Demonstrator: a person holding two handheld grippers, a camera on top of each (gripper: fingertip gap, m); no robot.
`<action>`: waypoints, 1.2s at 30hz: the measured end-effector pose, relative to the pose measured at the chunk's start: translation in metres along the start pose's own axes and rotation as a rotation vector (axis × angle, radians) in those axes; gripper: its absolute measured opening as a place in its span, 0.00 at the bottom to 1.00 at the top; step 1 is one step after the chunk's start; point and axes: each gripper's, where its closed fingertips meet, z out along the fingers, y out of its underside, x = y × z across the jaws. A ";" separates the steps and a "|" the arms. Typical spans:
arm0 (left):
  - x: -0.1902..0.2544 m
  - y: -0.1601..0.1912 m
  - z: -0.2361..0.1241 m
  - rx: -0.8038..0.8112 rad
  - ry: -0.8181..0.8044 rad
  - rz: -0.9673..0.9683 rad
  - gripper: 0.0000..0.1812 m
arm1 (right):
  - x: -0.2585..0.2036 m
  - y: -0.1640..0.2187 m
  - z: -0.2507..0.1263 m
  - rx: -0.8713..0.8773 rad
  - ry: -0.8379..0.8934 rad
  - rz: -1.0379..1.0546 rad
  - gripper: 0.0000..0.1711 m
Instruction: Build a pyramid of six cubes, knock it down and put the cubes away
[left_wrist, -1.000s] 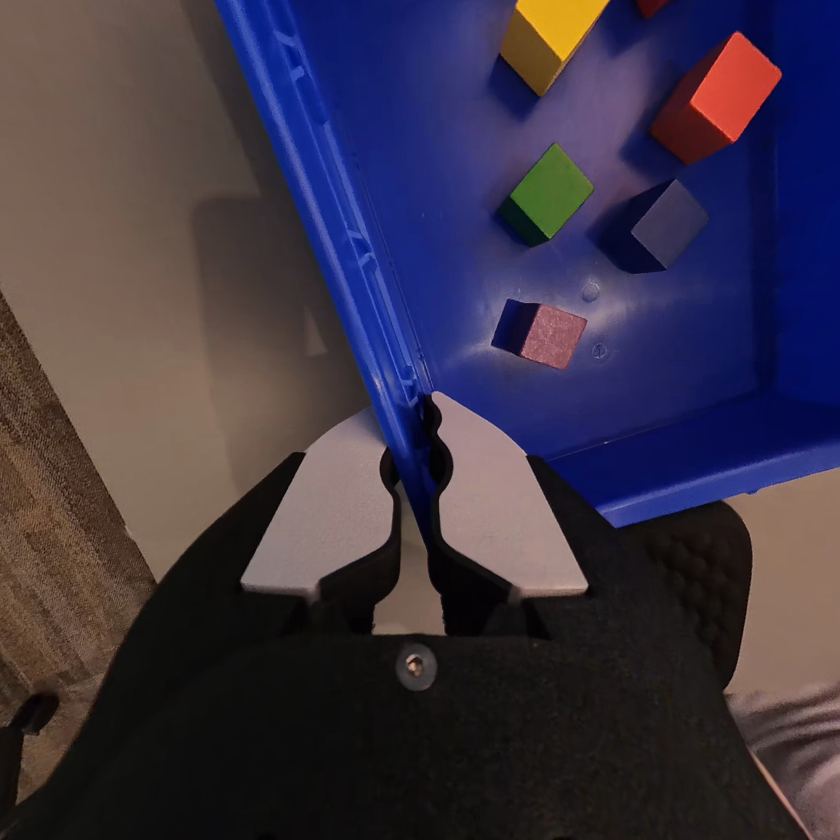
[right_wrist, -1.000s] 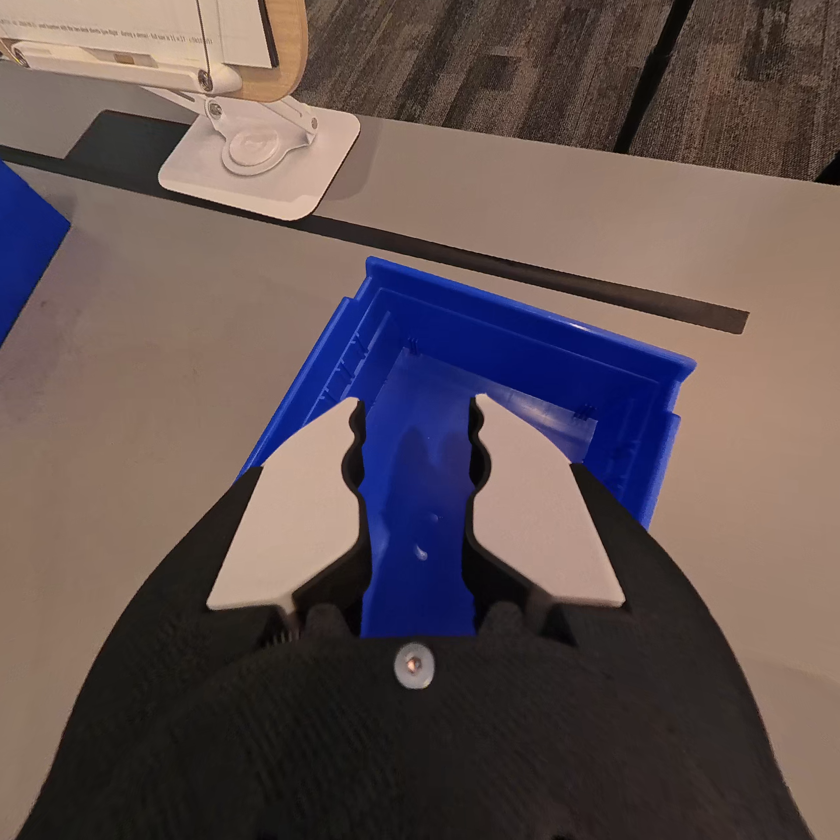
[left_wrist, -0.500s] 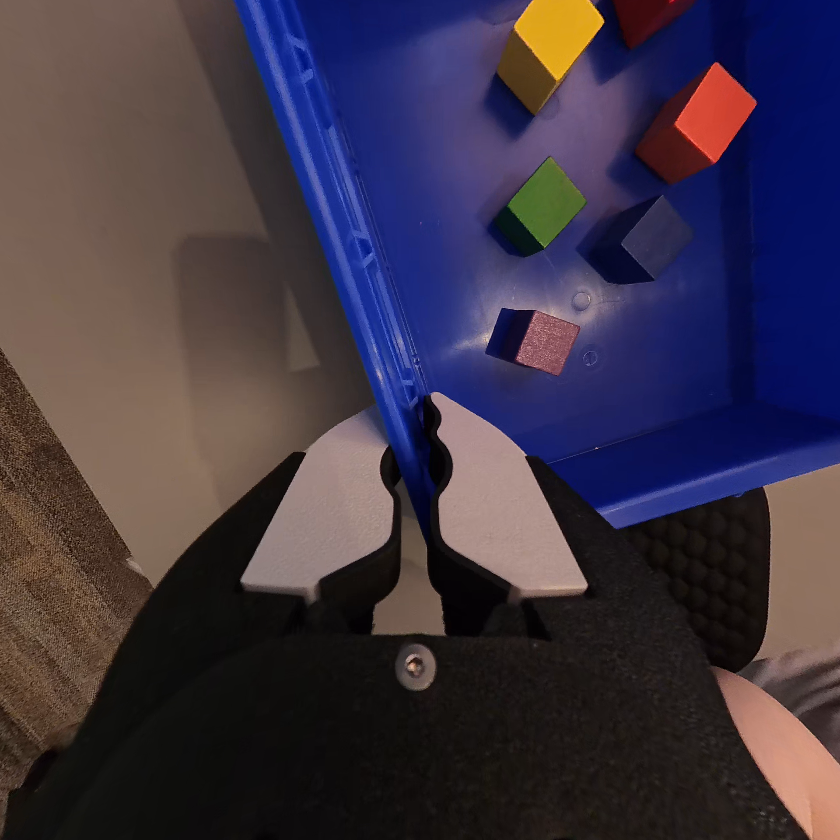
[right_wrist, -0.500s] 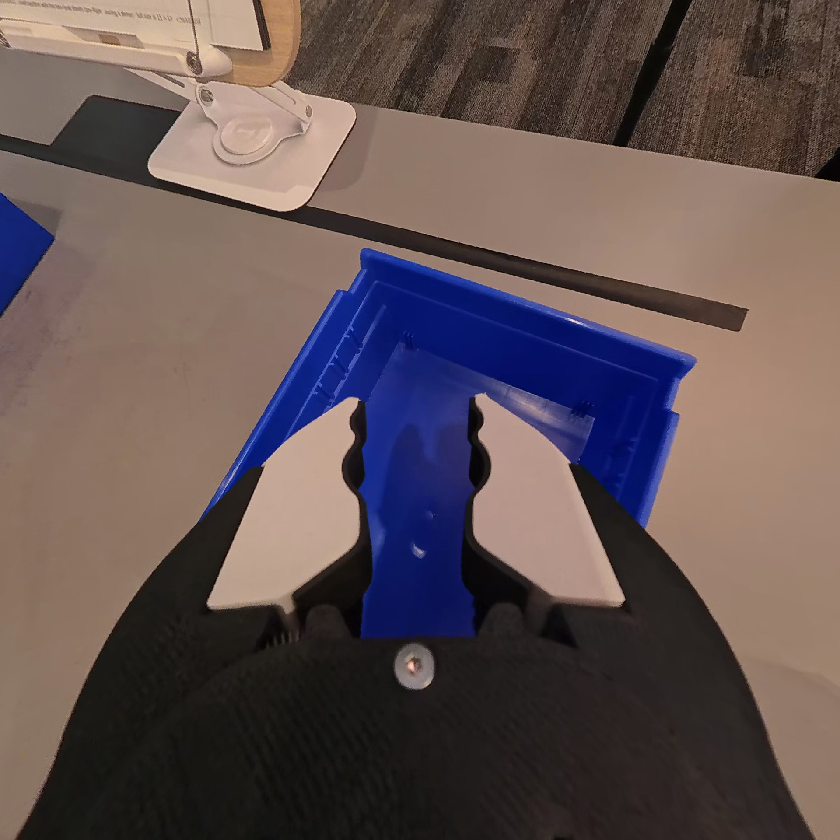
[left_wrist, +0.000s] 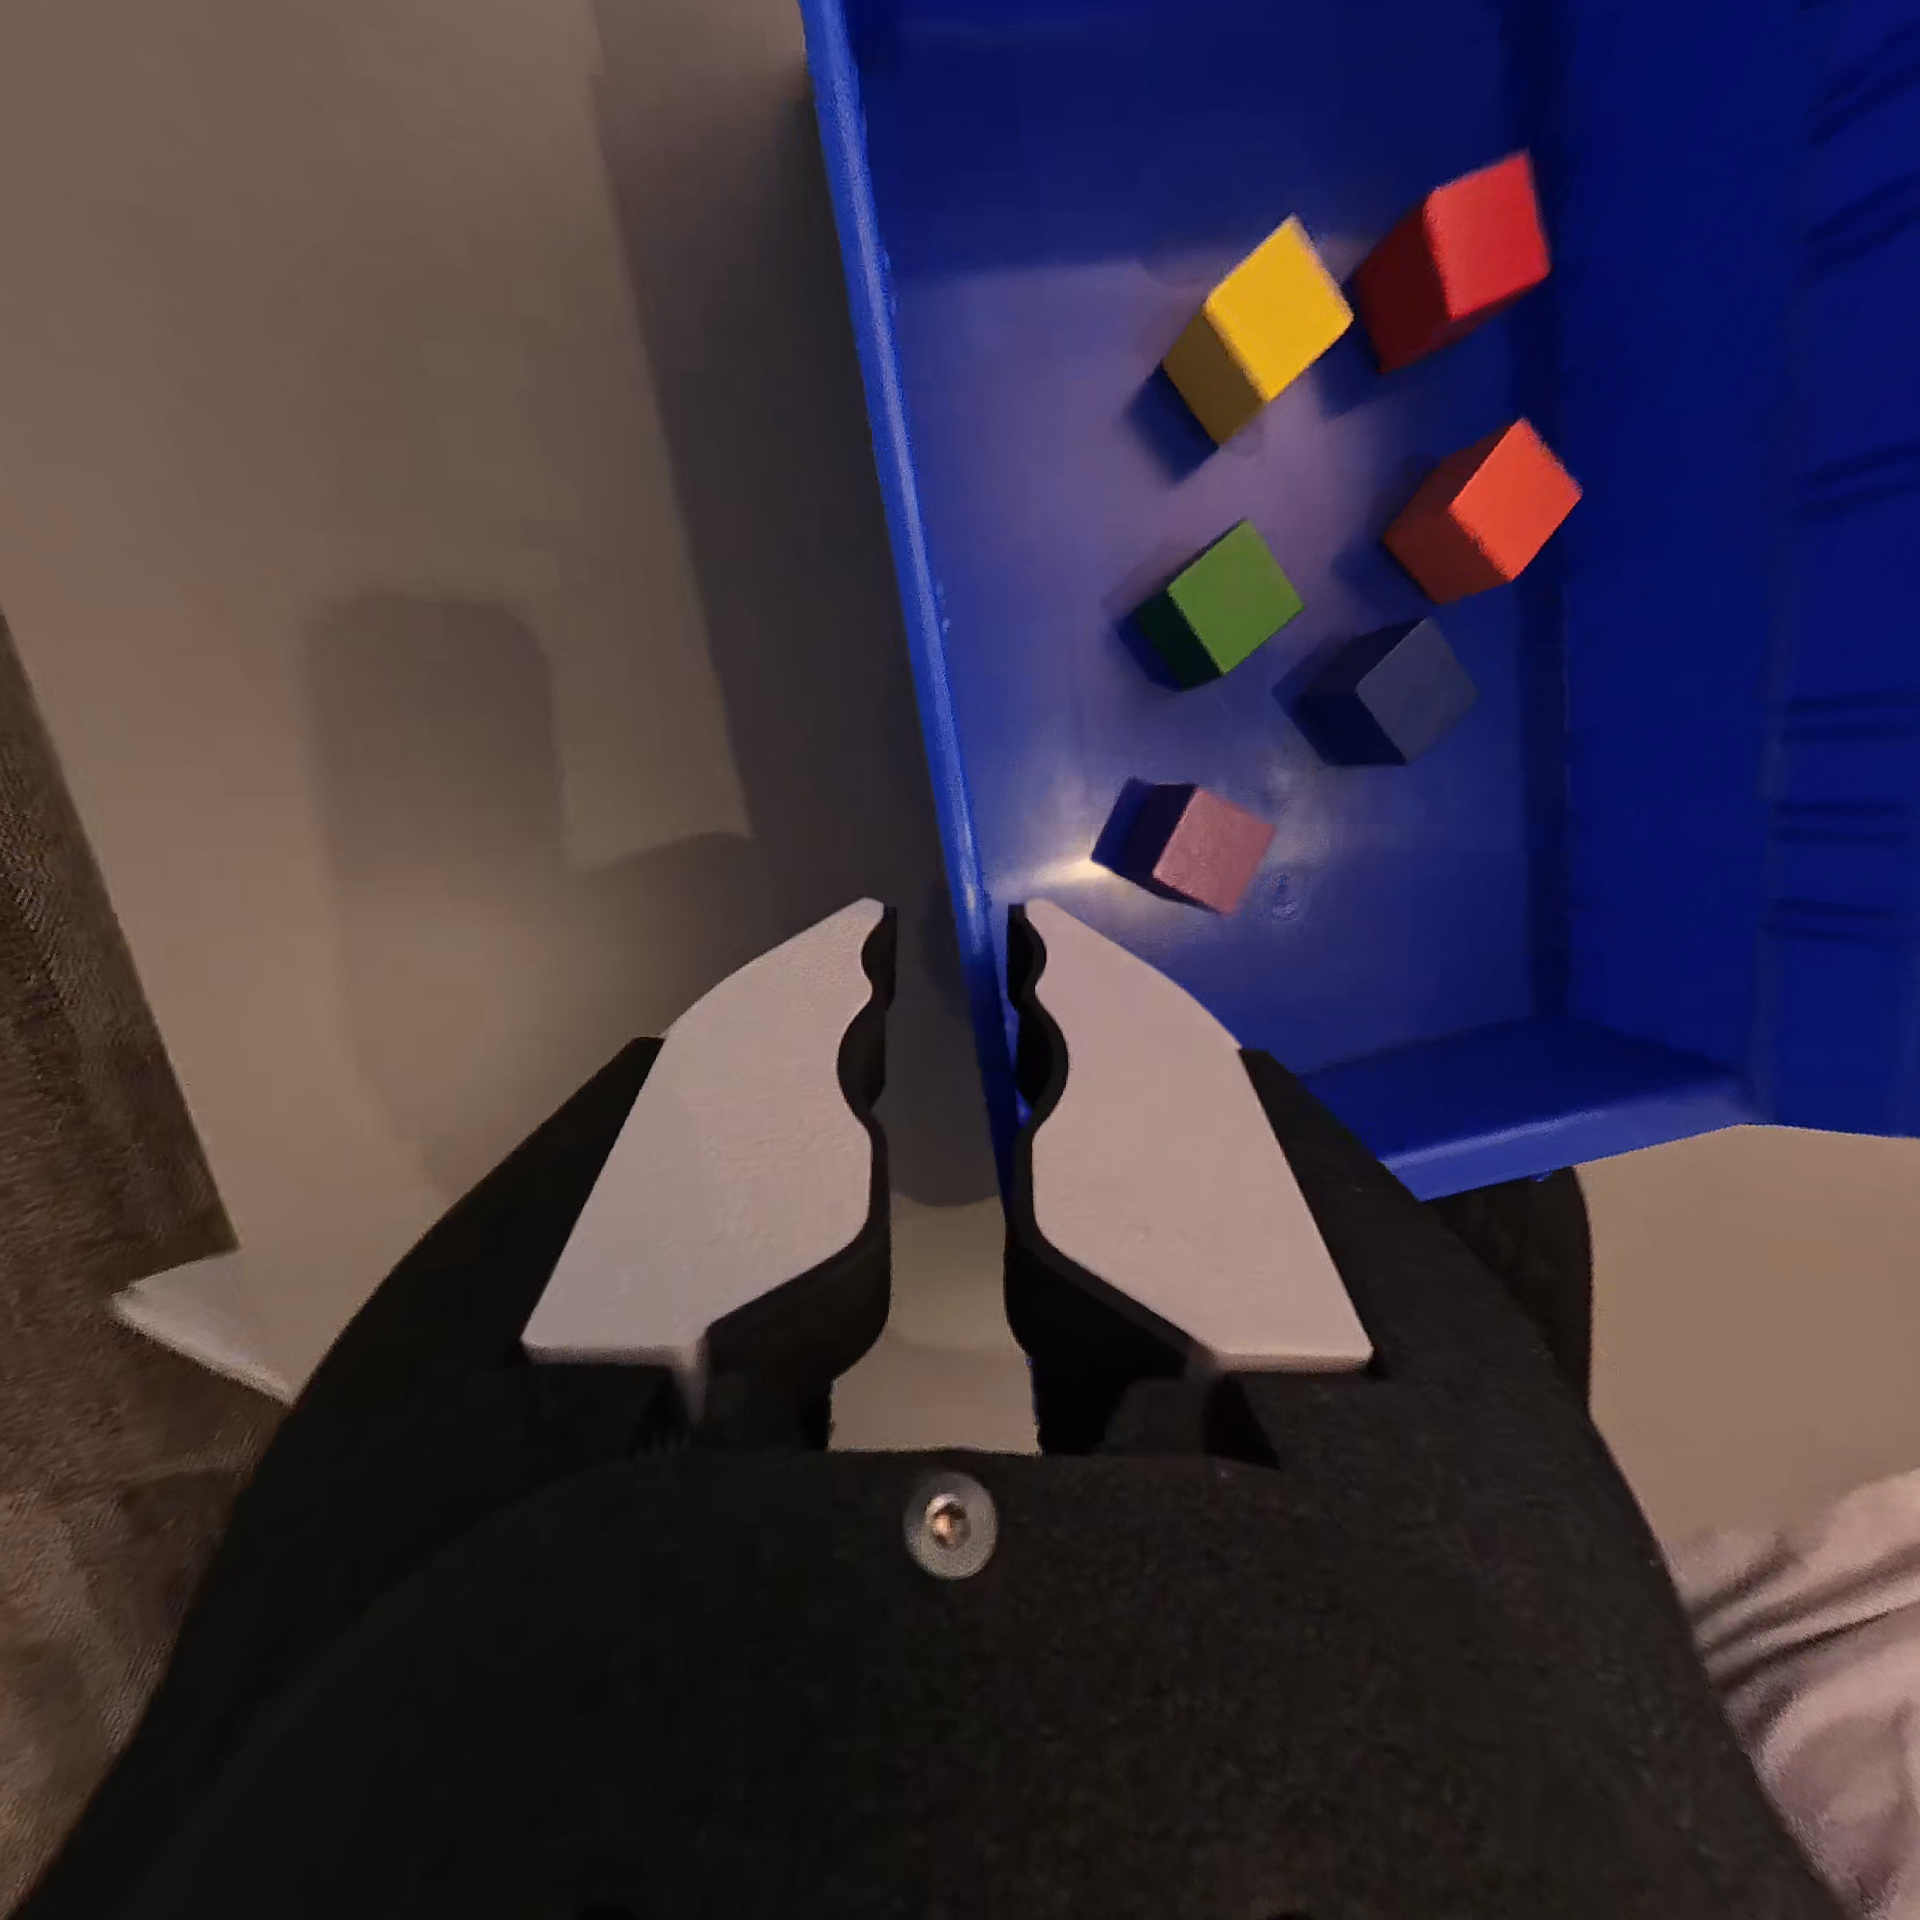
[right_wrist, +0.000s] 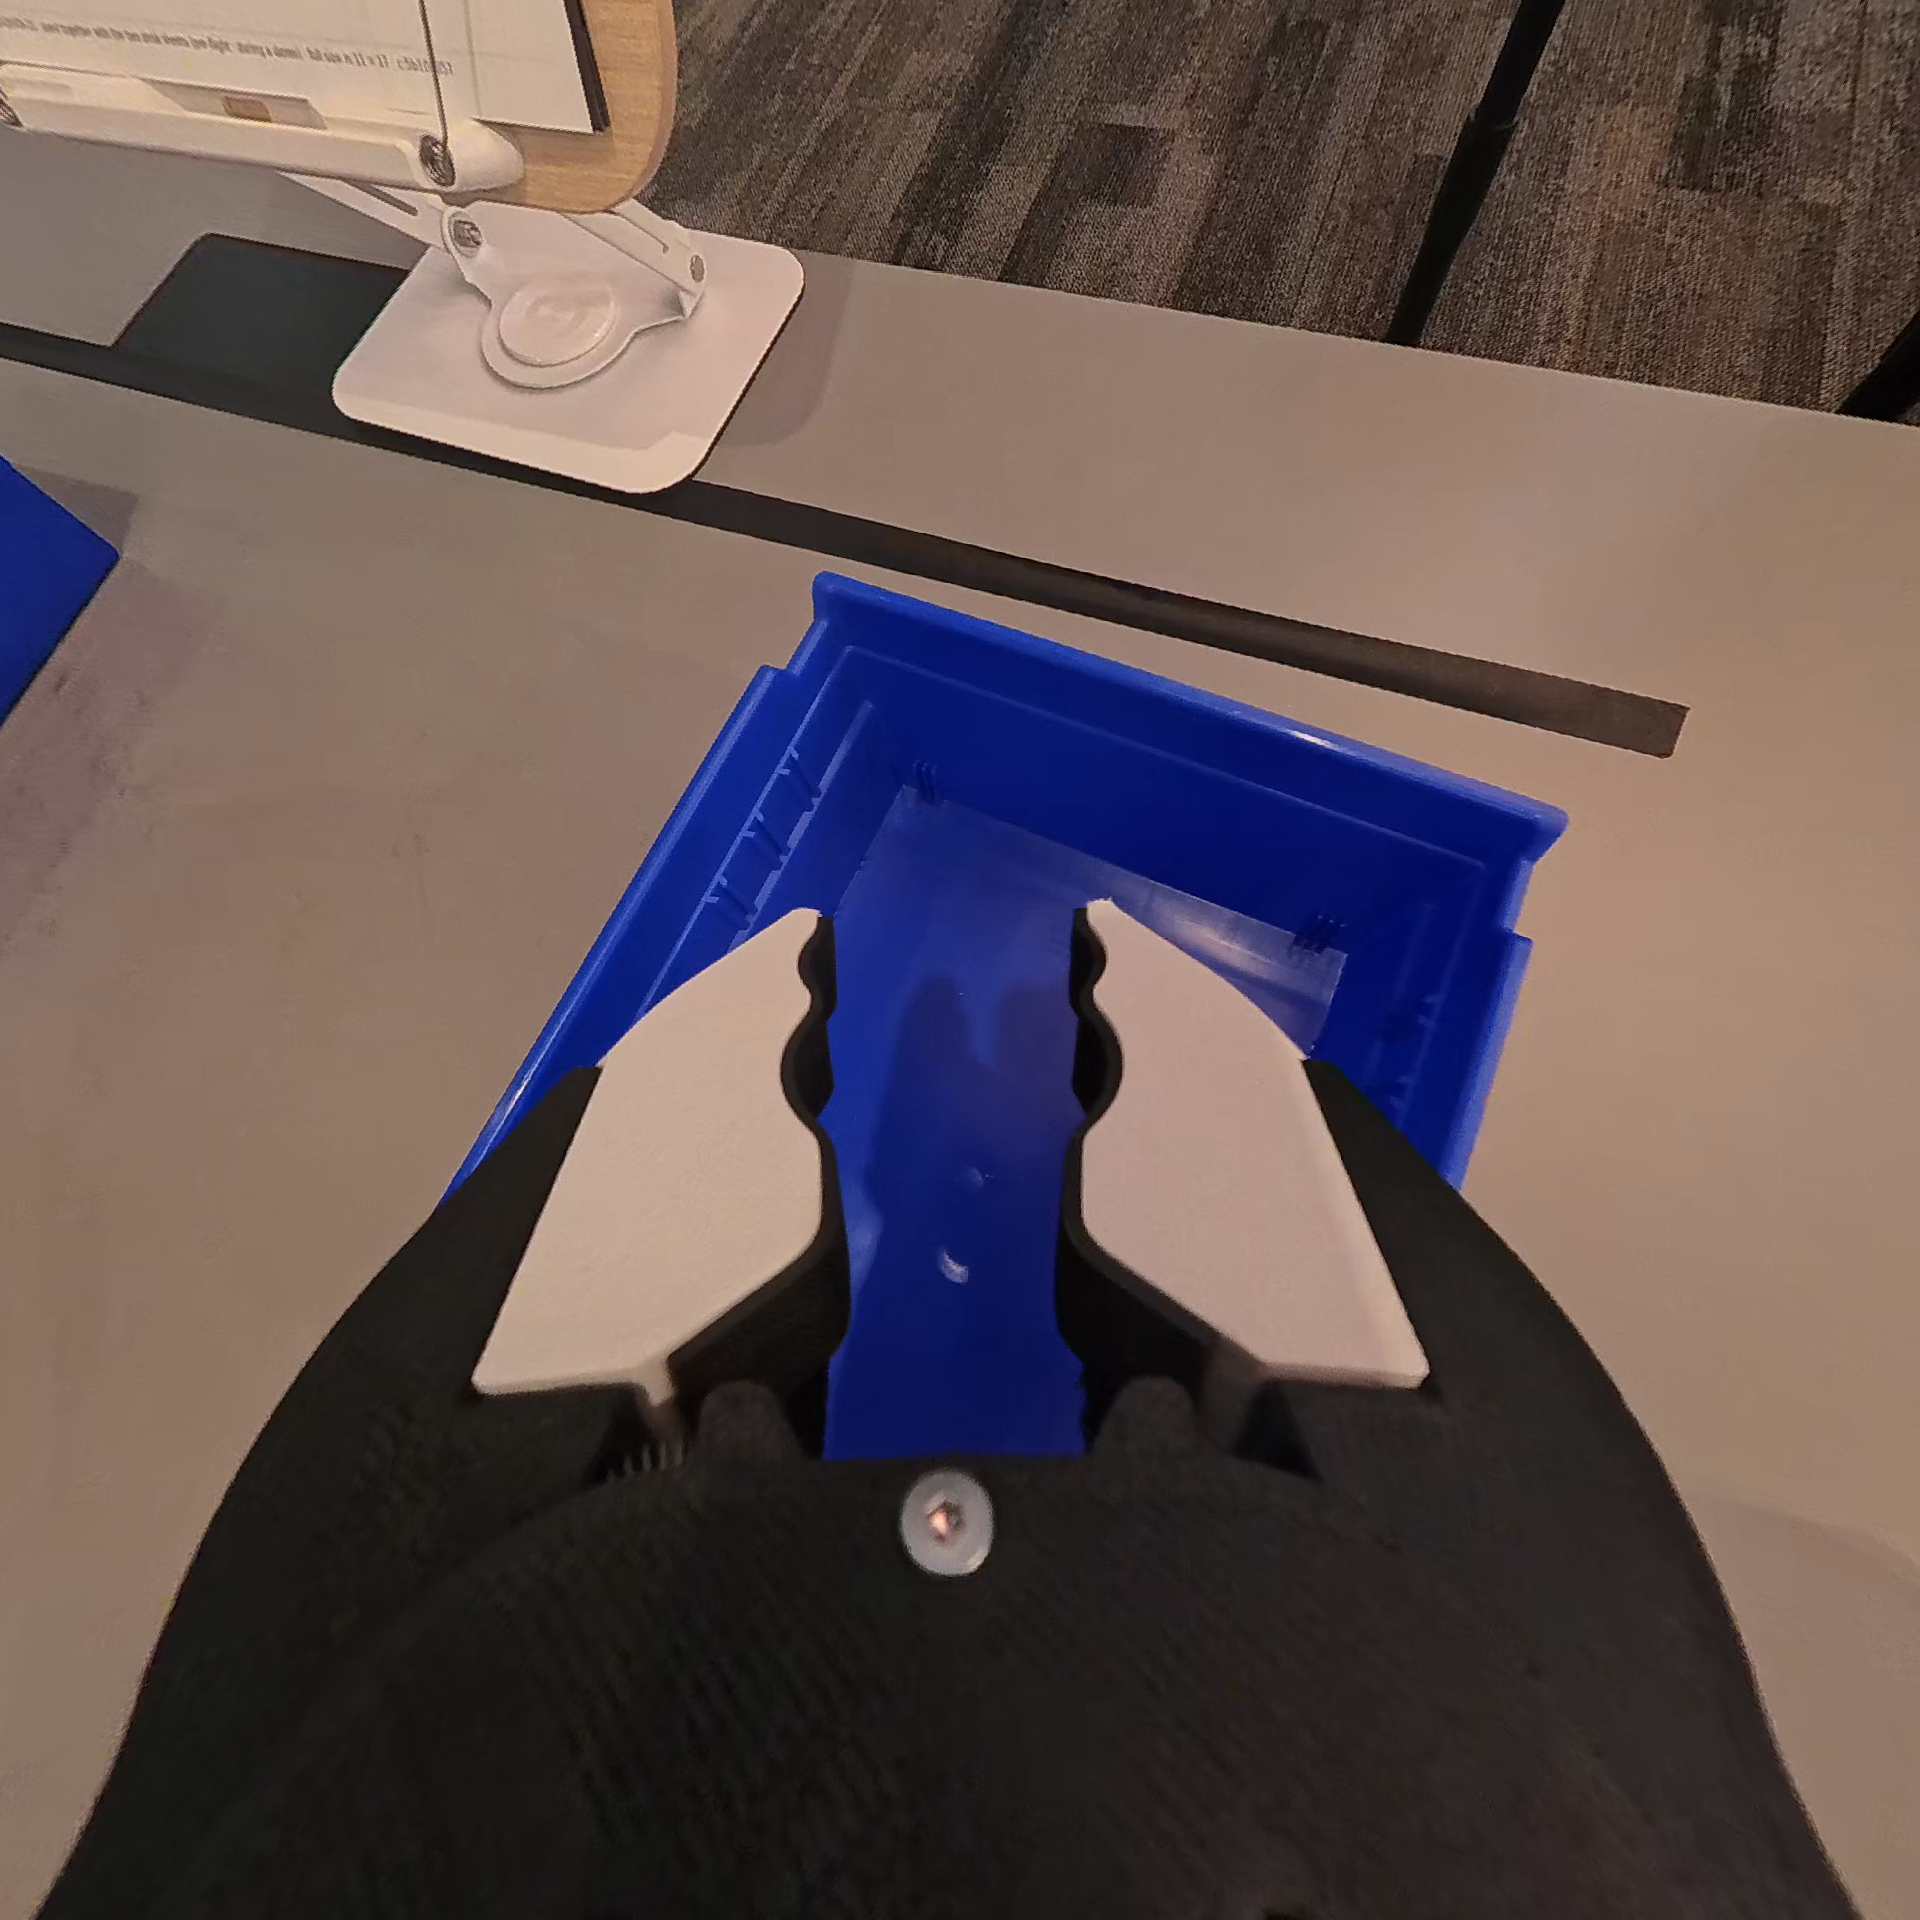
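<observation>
In the left wrist view a blue bin (left_wrist: 904, 468) holds six cubes: yellow (left_wrist: 1273, 312), red (left_wrist: 1475, 255), orange (left_wrist: 1507, 504), green (left_wrist: 1231, 603), dark blue (left_wrist: 1397, 691) and purple (left_wrist: 1205, 857). My left gripper (left_wrist: 948, 914) is open and straddles the bin's left wall near its front corner. The wall lies close to the right finger (left_wrist: 1143, 1122), with a gap to the left finger. My right gripper (right_wrist: 951, 920) is open and empty, hovering over a second blue bin (right_wrist: 1174, 748) with nothing in it.
The bins sit on a grey table (right_wrist: 364, 831). A white stand (right_wrist: 571, 353) is at the table's back left, past a black strip (right_wrist: 1351, 655). The first bin's corner (right_wrist: 42, 561) shows at the far left. Carpet floor (left_wrist: 62, 1039) lies beyond the table edge. The gap from one gripper's tips to the other's is roughly 70 cm.
My left gripper was shut on the bin's left wall and has now opened off it. The bin with the cubes has swung a little in view. The right gripper has stayed open over the empty bin.
</observation>
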 end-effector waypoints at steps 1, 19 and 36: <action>0.002 -0.006 -0.009 0.050 -0.002 0.003 0.11 | 0.000 0.000 0.000 0.002 0.001 -0.001 0.26; 0.102 -0.116 -0.201 1.237 -0.012 0.256 0.22 | -0.012 -0.056 -0.054 0.351 0.118 -0.166 0.28; 0.170 -0.131 -0.200 1.305 0.127 0.341 0.20 | -0.021 -0.088 -0.112 0.897 -0.033 -0.192 0.37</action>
